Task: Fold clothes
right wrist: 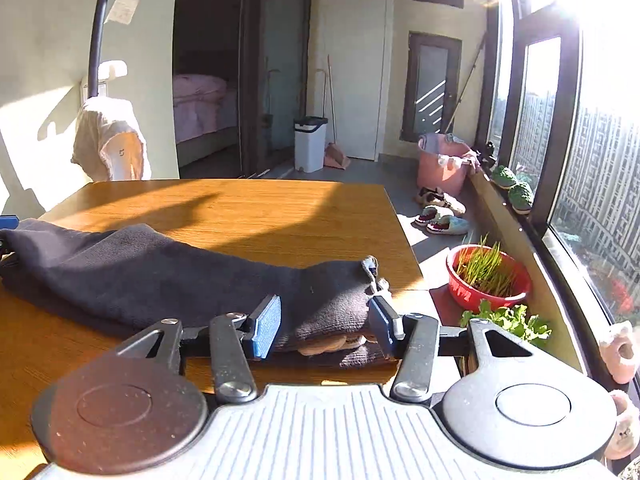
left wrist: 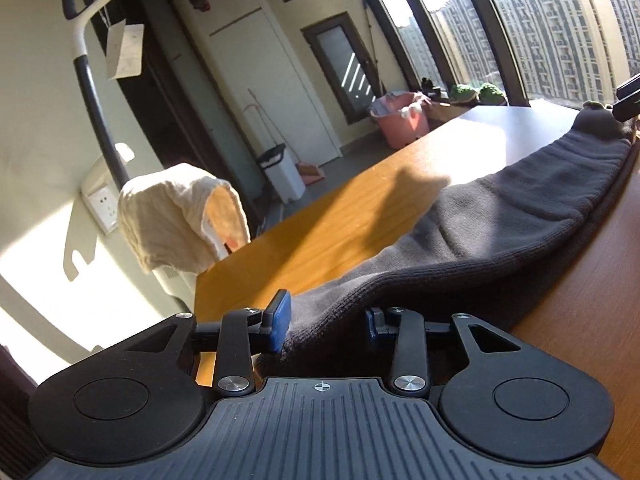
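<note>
A dark grey knit garment [left wrist: 500, 224] lies folded in a long band across the wooden table [left wrist: 320, 232]. My left gripper [left wrist: 326, 320] stands open around its near end, blue pads on either side of the fabric. In the right wrist view the same garment [right wrist: 160, 276] stretches to the left, and my right gripper [right wrist: 324, 324] stands open around its other end, where a tan lining and a drawstring [right wrist: 374, 276] show. The right gripper's tip shows at the far right of the left wrist view [left wrist: 628, 98].
A chair draped with a cream cloth [left wrist: 176, 216] stands at the table's far end. A pink laundry basket [right wrist: 442, 164], shoes [right wrist: 440, 212], a red bowl of grass [right wrist: 488, 276] and a white bin [right wrist: 310, 144] stand on the floor by the windows.
</note>
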The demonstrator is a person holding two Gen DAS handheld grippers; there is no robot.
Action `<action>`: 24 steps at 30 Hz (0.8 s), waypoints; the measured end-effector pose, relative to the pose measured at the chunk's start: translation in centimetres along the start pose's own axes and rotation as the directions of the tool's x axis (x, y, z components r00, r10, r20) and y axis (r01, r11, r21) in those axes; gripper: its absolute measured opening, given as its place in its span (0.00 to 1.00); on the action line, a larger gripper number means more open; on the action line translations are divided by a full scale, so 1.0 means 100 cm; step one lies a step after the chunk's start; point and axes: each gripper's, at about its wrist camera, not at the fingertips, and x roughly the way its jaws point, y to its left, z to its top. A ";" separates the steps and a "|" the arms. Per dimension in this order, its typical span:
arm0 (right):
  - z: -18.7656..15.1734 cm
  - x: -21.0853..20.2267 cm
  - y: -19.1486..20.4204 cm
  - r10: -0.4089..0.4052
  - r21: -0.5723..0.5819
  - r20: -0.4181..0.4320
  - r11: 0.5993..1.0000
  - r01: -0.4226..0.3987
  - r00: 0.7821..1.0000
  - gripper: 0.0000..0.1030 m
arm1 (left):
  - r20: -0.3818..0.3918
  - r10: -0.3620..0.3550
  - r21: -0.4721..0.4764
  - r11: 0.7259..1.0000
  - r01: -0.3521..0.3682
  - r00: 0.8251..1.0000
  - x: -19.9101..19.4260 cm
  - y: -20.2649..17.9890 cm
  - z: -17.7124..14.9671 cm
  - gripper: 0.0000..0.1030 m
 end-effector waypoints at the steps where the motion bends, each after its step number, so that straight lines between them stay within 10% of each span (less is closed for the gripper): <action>1: -0.002 0.004 -0.012 0.000 0.060 -0.019 0.998 0.001 1.000 0.50 | -0.006 0.000 -0.005 1.000 0.000 1.000 0.001 0.000 0.000 0.36; 3: -0.003 0.014 -0.029 0.049 0.154 -0.039 0.987 -0.042 0.998 0.49 | -0.018 -0.003 -0.012 1.000 0.003 1.000 0.002 -0.003 -0.001 0.33; 5: -0.001 0.023 -0.037 0.136 0.207 -0.031 0.970 -0.127 0.990 0.08 | -0.026 -0.004 -0.017 1.000 0.003 1.000 0.002 -0.004 0.001 0.33; 10: 0.039 0.040 -0.031 0.212 0.182 0.014 0.960 -0.211 0.977 0.04 | -0.025 -0.004 -0.035 0.999 0.003 1.000 0.003 0.002 0.015 0.21; 13: 0.084 0.074 -0.027 0.160 0.153 0.038 0.975 -0.164 0.986 0.09 | -0.015 -0.007 -0.134 0.991 0.005 1.000 0.023 0.026 0.039 0.26; 17: 0.115 0.100 -0.023 -0.009 0.049 0.093 0.999 0.005 0.996 0.36 | -0.088 0.092 -0.356 0.927 -0.117 0.992 0.076 0.079 0.065 0.57; 20: 0.112 0.091 -0.021 0.035 0.026 0.101 0.999 -0.038 0.994 0.49 | -0.146 0.120 -0.416 0.893 -0.171 0.982 0.089 0.098 0.065 0.60; 24: 0.088 0.085 -0.007 0.118 -0.014 0.000 0.993 -0.118 0.993 0.55 | -0.118 -0.025 -0.463 0.886 -0.032 0.993 0.071 0.087 0.053 0.81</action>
